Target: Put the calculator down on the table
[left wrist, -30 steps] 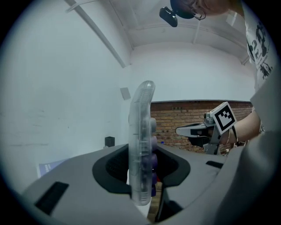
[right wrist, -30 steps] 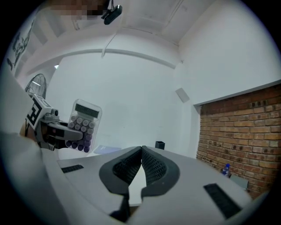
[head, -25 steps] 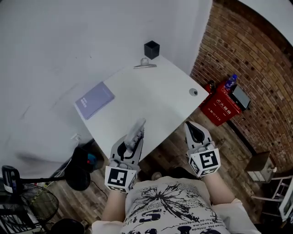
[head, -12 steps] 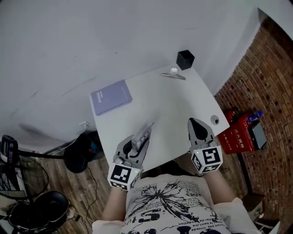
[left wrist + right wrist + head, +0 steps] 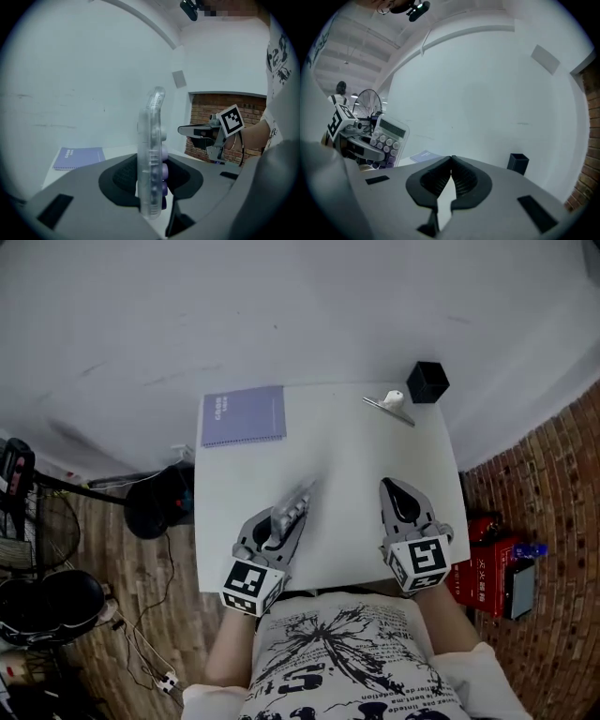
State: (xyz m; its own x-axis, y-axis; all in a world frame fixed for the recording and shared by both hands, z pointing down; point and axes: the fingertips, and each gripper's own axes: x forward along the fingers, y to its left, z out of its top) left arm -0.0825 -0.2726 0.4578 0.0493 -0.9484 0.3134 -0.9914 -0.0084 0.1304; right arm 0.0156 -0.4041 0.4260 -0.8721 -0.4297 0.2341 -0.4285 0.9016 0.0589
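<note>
A clear calculator (image 5: 152,154) with purple and white keys stands on edge between the jaws of my left gripper (image 5: 281,517), which is shut on it above the near left part of the white table (image 5: 352,460). In the right gripper view the calculator (image 5: 387,137) shows at the left, keys facing the camera. My right gripper (image 5: 401,501) hovers over the table's near right part, its jaws shut with nothing between them (image 5: 450,176). From the left gripper view the right gripper (image 5: 194,132) appears to the right, level with the calculator.
A purple notebook (image 5: 244,415) lies at the table's far left corner. A black cube-shaped holder (image 5: 427,382) and a metal clip (image 5: 389,405) sit at the far right corner. Brick wall and a red box (image 5: 478,568) are to the right; a fan (image 5: 37,531) stands left on the wood floor.
The head view has swung so the table now lies square ahead. Both grippers have come forward over the table's near edge, the left one still carrying the calculator.
</note>
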